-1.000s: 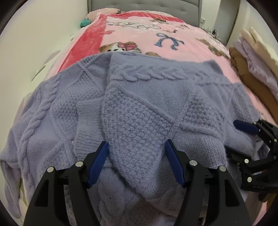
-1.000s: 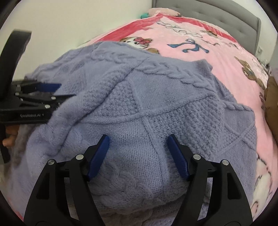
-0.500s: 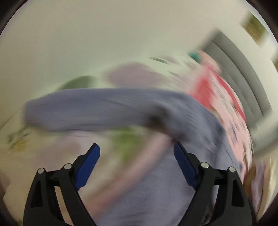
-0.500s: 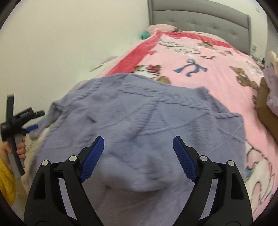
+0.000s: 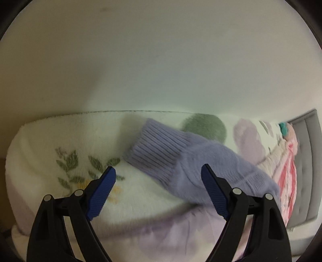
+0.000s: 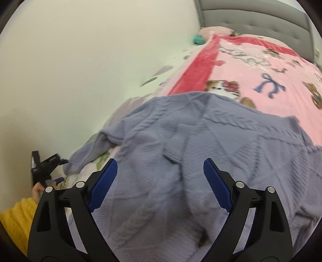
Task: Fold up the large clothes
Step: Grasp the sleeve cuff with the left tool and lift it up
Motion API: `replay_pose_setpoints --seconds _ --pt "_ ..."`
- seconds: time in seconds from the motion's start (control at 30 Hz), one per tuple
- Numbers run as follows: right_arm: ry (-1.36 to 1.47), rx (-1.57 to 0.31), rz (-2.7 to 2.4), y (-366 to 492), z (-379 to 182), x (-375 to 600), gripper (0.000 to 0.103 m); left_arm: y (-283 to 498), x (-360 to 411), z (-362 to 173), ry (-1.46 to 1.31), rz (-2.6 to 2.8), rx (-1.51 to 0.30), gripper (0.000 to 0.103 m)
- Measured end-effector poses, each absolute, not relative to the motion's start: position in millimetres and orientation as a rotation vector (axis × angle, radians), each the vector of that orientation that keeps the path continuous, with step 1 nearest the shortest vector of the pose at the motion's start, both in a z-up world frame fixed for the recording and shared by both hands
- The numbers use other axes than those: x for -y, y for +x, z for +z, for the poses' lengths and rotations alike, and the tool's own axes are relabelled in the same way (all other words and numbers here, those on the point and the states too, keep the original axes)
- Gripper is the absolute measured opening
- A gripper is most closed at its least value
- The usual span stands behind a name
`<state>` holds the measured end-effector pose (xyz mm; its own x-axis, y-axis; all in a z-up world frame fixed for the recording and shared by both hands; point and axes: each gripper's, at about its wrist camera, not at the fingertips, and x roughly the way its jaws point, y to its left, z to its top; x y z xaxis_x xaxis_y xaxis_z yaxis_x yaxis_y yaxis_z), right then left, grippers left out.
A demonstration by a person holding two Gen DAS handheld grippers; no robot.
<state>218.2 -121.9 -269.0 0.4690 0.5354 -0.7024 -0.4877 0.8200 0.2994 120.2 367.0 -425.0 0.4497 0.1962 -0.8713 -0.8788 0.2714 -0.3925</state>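
Sweater: a large lavender cable-knit sweater (image 6: 211, 145) lies spread over the near end of a bed, rumpled, with raised braids and diamond panels across it.
Sleeve: one sleeve (image 5: 181, 159) trails off the sweater's left side onto a white blanket; its ribbed cuff (image 5: 155, 149) lies flat at the far end, and the picture there is slightly blurred.
Left gripper: the left gripper (image 5: 159, 185) has its jaws spread wide with nothing between the blue pads; it hangs just above the sleeve, the right-hand pad over the knit and the left-hand pad over the blanket. In the right wrist view it shows small at the left edge (image 6: 47, 164), beside the sleeve end.
Right gripper: the right gripper (image 6: 160, 177) also gapes wide and holds nothing; it hovers over the middle of the sweater's body.
White blanket: a fluffy white blanket (image 5: 70, 161) with green leaves and pale purple shapes covers the bed's left edge, next to a plain wall (image 5: 161, 60).
Pink blanket: a pink blanket (image 6: 261, 60) with a red border, bears and a blue bow lies beyond the sweater.
Headboard: a grey padded headboard (image 6: 251, 18) stands at the far end.
Person: a hand in a yellow cuff (image 6: 16, 219) holds the left gripper.
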Motion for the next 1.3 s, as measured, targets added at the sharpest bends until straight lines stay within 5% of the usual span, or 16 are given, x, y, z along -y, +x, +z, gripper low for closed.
replay_pose_setpoints --seconds 0.2,0.27,0.4,0.77,1.07,1.3 --pt "-0.008 -0.892 0.661 218.5 -270.2 105.1 0.083 134.3 -374.3 -437.2 -1.001 0.926 -0.815 0.072" --pt "-0.009 -0.898 0.651 220.0 -273.0 107.1 0.083 136.1 -372.4 -436.2 -0.951 0.955 -0.811 0.062" --pt "0.015 -0.914 0.626 223.3 -276.4 116.9 0.083 147.0 -365.9 -431.1 -0.872 0.958 -0.807 0.018" --pt "0.106 -0.882 0.515 218.9 -268.1 167.8 0.083 206.4 -285.9 -281.4 -0.561 0.708 -0.617 0.015" --pt "0.204 -0.892 0.364 189.3 -264.5 250.2 0.083 321.7 -104.1 -141.4 -0.180 0.247 -0.437 0.015" --pt "0.308 -0.912 0.181 156.6 -273.3 328.2 0.083 352.2 74.3 -150.7 0.050 -0.039 -0.466 0.015"
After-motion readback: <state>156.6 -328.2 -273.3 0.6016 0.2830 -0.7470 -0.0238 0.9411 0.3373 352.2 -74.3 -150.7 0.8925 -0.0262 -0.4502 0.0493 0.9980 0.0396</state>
